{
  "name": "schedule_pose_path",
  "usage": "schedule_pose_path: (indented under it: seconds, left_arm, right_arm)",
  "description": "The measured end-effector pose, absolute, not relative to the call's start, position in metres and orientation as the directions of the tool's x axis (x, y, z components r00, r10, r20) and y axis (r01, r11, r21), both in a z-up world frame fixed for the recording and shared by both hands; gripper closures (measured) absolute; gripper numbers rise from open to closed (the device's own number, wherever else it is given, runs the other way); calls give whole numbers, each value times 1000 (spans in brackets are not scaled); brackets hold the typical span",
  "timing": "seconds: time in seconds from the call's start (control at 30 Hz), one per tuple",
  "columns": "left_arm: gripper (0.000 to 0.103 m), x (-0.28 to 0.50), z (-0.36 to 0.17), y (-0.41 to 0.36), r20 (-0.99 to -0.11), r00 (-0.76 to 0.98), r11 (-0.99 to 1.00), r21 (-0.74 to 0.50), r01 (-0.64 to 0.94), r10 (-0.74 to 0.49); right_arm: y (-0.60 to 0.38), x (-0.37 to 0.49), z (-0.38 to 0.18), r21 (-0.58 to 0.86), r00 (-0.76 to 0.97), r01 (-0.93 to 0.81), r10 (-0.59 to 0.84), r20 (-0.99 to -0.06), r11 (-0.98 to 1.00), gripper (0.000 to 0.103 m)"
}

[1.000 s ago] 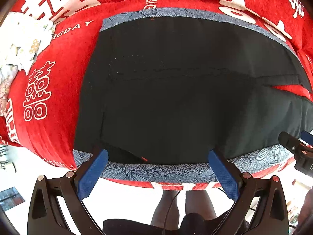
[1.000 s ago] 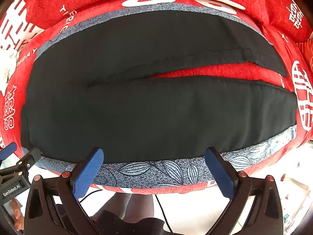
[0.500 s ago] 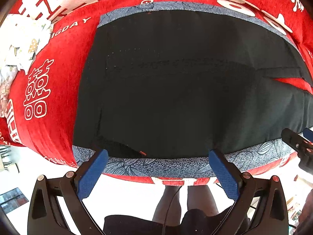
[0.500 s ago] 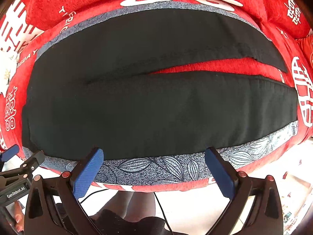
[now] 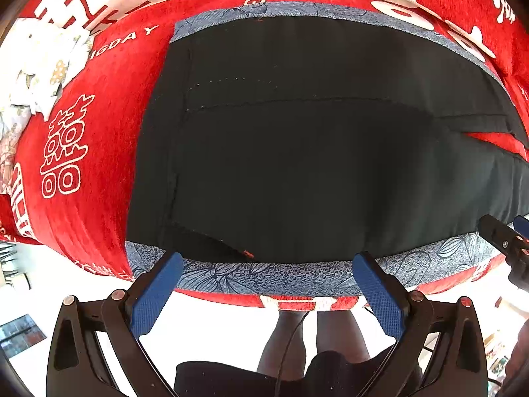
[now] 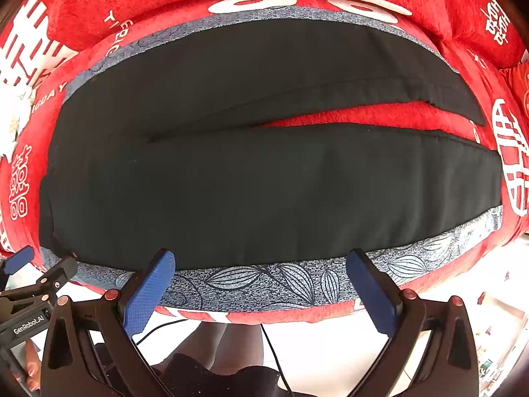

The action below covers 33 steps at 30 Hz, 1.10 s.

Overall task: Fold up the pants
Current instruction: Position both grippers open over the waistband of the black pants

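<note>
Black pants (image 5: 297, 152) (image 6: 264, 182) lie spread flat on a grey-blue leaf-print mat (image 5: 264, 278) (image 6: 264, 284), waistband to the left, the two legs parting toward the right. My left gripper (image 5: 267, 274) hovers open at the near edge, by the waist end, holding nothing. My right gripper (image 6: 261, 271) hovers open at the near edge beside the nearer leg, also empty. The other gripper's tip shows at the side of each view.
The mat rests on a red cover with white lettering (image 5: 82, 115) (image 6: 429, 0). A white patterned cloth (image 5: 29, 76) lies far left. The surface's near edge drops to a pale floor where a person's legs (image 5: 314, 334) stand.
Both grippers have drawn back slightly toward the near edge, so the pants sit a little higher in both views. The jaws stay open and the pants have not moved.
</note>
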<state>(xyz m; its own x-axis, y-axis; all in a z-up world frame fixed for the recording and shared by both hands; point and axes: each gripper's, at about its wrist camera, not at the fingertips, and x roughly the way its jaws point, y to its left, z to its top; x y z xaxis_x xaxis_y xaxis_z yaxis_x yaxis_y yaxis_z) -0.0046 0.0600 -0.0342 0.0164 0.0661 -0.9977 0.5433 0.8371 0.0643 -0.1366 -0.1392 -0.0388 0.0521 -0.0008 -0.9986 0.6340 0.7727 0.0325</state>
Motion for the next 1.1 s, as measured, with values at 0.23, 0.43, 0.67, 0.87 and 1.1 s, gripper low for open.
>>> schedule_pose_path:
  seconds: [0.23,0.43,0.67,0.87,1.1]
  left_arm:
    - [0,-5,-31,71,-998,18,840,66,539,67]
    - [0,-3,-28,82,-998,26,838,69,541,65]
    - [0,-5,-26,93,-998,33,836,60,546,50]
    - [0,-1,-32,97,-999,26,846,46,532,38]
    - [0,-4,-45,92,-999,5,862,37,505,40]
  right_arm:
    - [-135,-139,-35,43,66,638,1,-998,769,0]
    - [-130,-139,-27,49,87,641,-9,-996,766,0]
    - [-124,-141,-23,47,102,650,-25,-994,758,0]
    - [-118,-141,-26,68,104,647,1,-995,759,0]
    - [-121,-140,-37,87,100,624,31,-995,777,0]
